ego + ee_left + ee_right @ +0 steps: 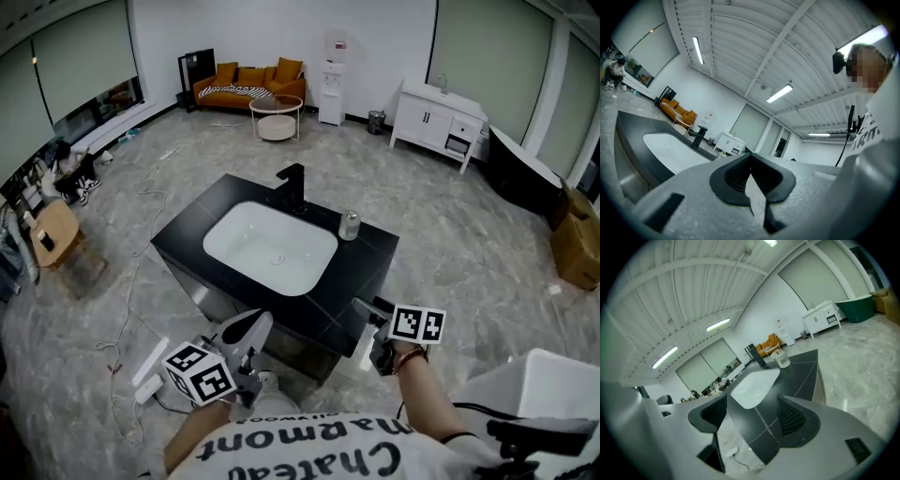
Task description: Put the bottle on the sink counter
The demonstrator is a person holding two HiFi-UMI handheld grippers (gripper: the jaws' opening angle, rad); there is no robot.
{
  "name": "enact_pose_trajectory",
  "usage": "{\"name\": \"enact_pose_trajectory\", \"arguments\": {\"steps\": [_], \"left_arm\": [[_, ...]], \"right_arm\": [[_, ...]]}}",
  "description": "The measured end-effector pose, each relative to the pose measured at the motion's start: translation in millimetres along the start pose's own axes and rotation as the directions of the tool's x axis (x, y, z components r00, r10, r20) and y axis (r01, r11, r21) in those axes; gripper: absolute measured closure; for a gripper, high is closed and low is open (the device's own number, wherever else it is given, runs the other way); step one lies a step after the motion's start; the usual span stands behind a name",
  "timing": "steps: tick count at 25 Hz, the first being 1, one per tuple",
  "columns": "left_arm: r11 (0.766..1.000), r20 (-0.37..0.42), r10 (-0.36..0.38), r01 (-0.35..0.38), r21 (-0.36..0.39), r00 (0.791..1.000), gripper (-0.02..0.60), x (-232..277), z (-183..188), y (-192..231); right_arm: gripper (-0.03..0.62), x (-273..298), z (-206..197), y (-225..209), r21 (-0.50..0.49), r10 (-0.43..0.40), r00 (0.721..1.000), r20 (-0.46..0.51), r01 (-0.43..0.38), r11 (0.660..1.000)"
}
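A black stone counter (370,258) with a white rectangular basin (270,247) sunk into it stands in the middle of a grey marble floor (441,206). A black faucet (292,186) rises at the basin's far edge. The small clear bottle (349,225) stands upright on the counter, just to the right of the faucet and beside the basin's far right corner. The right gripper view shows it in the same place, past the basin (782,359).

Both tools hang at the counter's near side, well apart from the bottle. The left tongs (255,328) are low, at the near left corner. In the left gripper view their dark ribbed pads (736,176) meet at the tips, pressed together with nothing between them. The right tongs (367,307) hover over the near right edge of the counter. Their pads (791,417) stand wide apart and hold nothing; only bare black counter shows through the gap.

Against the far wall sit an orange sofa (248,80) and a white cabinet (436,117).
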State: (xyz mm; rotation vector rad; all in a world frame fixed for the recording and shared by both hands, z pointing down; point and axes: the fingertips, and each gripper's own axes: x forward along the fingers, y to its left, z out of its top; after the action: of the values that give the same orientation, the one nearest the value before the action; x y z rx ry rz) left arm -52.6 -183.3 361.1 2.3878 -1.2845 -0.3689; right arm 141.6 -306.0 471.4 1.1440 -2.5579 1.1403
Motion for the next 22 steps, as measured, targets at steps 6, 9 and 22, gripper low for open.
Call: {"name": "enact_pose_trajectory", "arguments": {"steps": [6, 9, 22], "left_arm": [[0.999, 0.038, 0.018, -0.020, 0.049, 0.999, 0.568, -36, 9, -41], [0.997, 0.056, 0.027, -0.031, 0.074, 0.998, 0.568, -55, 11, -56], [0.996, 0.036, 0.057, -0.060, 0.064, 0.998, 0.568, -174, -32, -121]], "right_arm": [[0.533, -66, -6, 50, 0.021, 0.177, 0.983, 0.048, -0.178, 0.984], [0.534, -88, -18, 68, -0.104, 0.175, 0.985, 0.012, -0.172, 0.980], [0.566, -186, -100, 102, -0.285, -0.045, 0.994, 0.095, 0.070, 0.956]]}}
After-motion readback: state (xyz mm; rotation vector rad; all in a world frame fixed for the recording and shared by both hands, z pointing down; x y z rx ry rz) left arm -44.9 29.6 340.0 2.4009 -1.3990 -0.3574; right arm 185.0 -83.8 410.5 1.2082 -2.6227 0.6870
